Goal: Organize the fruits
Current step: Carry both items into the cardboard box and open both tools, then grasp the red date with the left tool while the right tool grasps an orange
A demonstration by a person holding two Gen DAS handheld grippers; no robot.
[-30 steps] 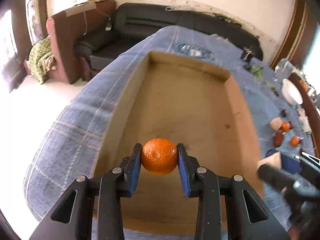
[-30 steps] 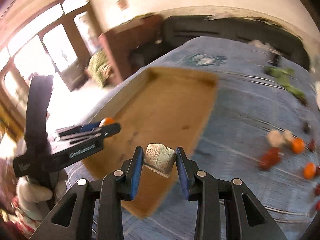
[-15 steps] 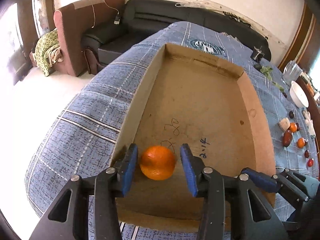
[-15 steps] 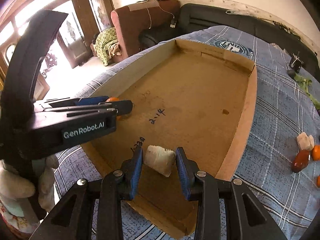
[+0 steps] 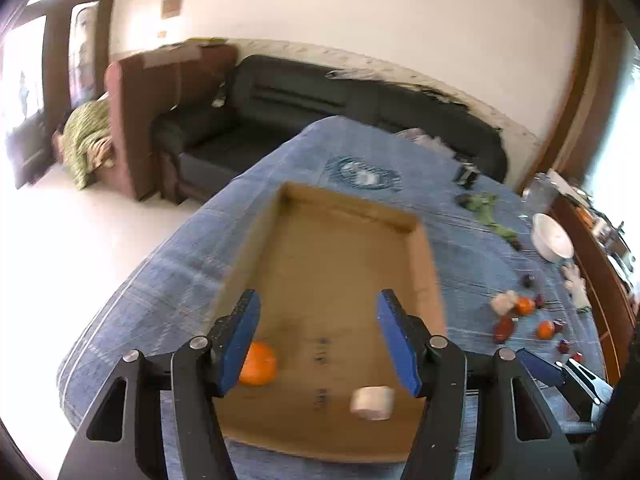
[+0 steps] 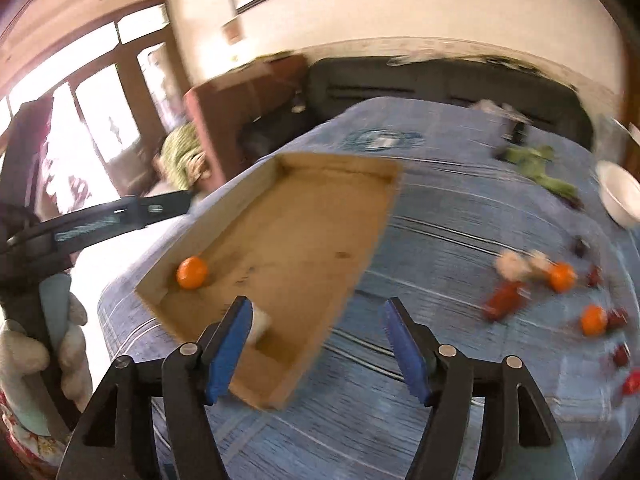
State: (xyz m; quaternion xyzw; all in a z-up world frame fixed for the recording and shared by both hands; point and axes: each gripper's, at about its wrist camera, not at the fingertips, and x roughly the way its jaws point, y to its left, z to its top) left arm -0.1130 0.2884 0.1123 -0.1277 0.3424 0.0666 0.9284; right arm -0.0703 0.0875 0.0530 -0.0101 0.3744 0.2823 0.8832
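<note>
Both claws stand wide and hold nothing: left claw (image 5: 318, 336) and right claw (image 6: 316, 344) have just been opening, with no fruit between the pads of either. Drop step looks done for this pair. Orange (image 5: 258, 364) sits on the floor of the cardboard box (image 5: 424, 264), near corner on the left side, partly hidden behind the left claw's blue pad. Pale chunk (image 5: 372, 402) lies in the same box, near corner on the right side. Frames are blurred, so fine contact detail is unclear.

Rest of the fruit is loose on the blue cloth (image 6: 440, 240), well apart from the box: 2 more oranges (image 6: 562, 276), dark red pieces (image 6: 504, 300), another pale piece.

Next, my guess: swing both claws over to that cluster, pick 1 piece each, and avoid nudging the neighbours, since they lie close together.
</note>
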